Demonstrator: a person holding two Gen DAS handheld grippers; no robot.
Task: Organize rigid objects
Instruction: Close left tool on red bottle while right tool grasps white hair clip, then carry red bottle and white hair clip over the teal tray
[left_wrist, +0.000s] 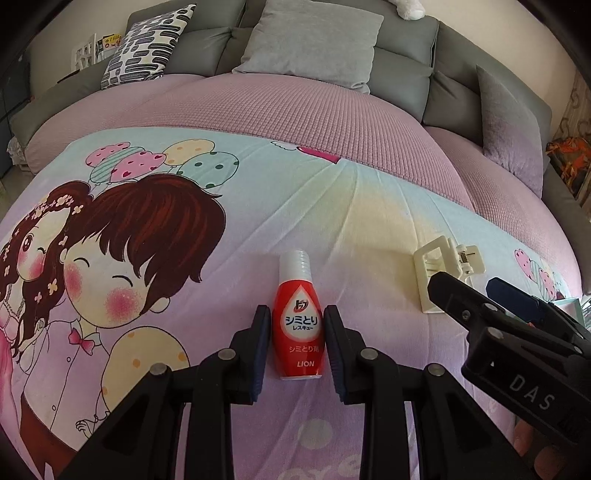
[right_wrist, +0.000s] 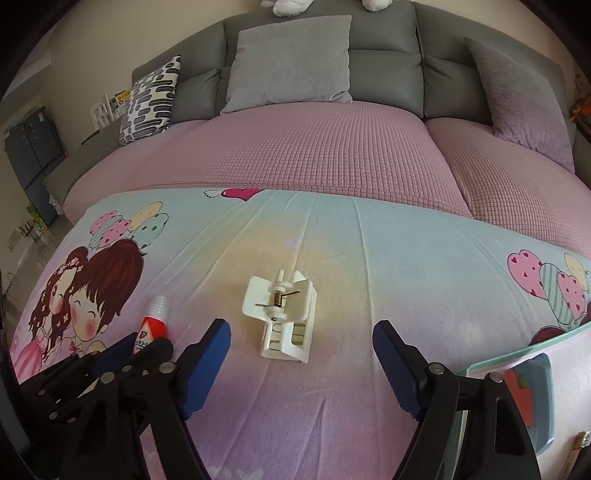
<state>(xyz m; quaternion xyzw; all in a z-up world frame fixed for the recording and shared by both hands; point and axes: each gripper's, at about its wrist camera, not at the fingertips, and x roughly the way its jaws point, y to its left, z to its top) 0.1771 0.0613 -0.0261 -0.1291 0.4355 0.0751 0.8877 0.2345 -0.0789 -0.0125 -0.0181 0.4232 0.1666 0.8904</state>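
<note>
A small red bottle (left_wrist: 297, 343) with a clear cap and white label lies on the cartoon blanket (left_wrist: 351, 221), cap pointing away. My left gripper (left_wrist: 296, 312) is shut on it, a blue pad pressed against each side of the body. To its right, a white plastic spring clip (right_wrist: 280, 314) lies flat on the blanket. My right gripper (right_wrist: 302, 326) stands open just in front of the clip, its blue pads wide on either side and touching nothing. In the left wrist view the right gripper (left_wrist: 469, 286) reaches toward the clip (left_wrist: 439, 266). The bottle (right_wrist: 153, 325) shows at the lower left of the right wrist view.
The blanket covers a pink-sheeted sofa bed (right_wrist: 332, 147) with a grey backrest. A grey cushion (right_wrist: 291, 62), a patterned cushion (right_wrist: 151, 99) and a purple-grey cushion (right_wrist: 517, 99) lean at the back. The blanket's teal edge (right_wrist: 517, 354) drops off at the right, above a blue-framed object (right_wrist: 535, 398).
</note>
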